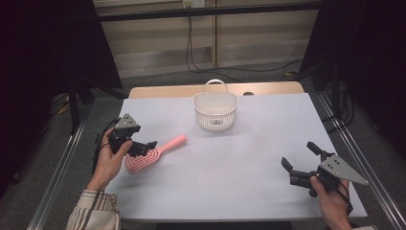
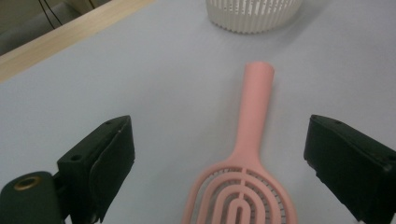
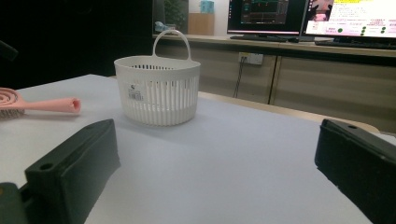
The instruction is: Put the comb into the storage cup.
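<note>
While the pink hairbrush [image 1: 155,153] lies flat on the surface [image 1: 249,158], left of the frame's centre with its handle pointing toward the white basket [image 1: 216,111] at upper centre, my left hand-held gripper [image 1: 146,146] hovers over its head, jaws apart on either side and not touching. I judge this the approach to a grasp; next I should lower and close. My right hand-held gripper [image 1: 299,160] waits at lower right, jaws apart, empty.

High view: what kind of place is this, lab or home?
Most likely a lab recording station: a covered table boxed in by a dark metal frame, computer monitors on a bench behind, and loose cables hanging down the back wall.
</note>
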`<state>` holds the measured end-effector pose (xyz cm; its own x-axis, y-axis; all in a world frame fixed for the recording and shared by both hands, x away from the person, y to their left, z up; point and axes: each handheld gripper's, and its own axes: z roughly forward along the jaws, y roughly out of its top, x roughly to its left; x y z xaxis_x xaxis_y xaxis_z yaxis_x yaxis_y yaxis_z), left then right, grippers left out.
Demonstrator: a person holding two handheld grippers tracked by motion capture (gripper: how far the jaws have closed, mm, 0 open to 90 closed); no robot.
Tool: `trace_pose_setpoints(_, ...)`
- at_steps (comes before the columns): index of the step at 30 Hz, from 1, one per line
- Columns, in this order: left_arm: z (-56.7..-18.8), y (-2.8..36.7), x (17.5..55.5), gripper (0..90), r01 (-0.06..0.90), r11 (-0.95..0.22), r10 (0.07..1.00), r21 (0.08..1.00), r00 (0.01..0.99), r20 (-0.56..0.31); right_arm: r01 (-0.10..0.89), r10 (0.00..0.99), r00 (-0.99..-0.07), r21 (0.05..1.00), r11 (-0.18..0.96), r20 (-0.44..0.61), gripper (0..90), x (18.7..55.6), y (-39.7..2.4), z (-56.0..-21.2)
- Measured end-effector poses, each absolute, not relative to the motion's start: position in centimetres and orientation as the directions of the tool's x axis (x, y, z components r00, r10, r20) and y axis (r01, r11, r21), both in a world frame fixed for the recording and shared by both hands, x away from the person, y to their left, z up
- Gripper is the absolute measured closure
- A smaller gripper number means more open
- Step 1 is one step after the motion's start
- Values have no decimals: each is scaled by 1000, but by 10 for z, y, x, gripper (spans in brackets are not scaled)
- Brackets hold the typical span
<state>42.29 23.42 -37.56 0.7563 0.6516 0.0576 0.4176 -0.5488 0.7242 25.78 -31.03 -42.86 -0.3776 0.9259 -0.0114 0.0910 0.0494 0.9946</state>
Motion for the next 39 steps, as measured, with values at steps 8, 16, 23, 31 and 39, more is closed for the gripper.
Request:
trace_pose_setpoints(8,-376,243,420,60,439,-592,631,676,774,50,91,925,-379,994,52,-14,0,257,-310,-428)
trace_pose_setpoints(16,-383,248,423,52,470,-615,617,634,787,16,91,925,-380,995,50,-12,0,257,-310,-428)
trace_pose_setpoints(23,-387,249,423,51,471,-656,581,590,814,-5,93,923,-385,994,55,-15,0,258,-310,-429)
trace_pose_setpoints(31,-393,243,424,52,469,-690,556,552,831,-11,94,923,-384,994,55,-14,0,258,-310,-429)
trace_pose_setpoints(39,-398,238,425,53,450,-725,523,521,852,-8,90,921,-388,994,54,-15,0,257,-309,-429)
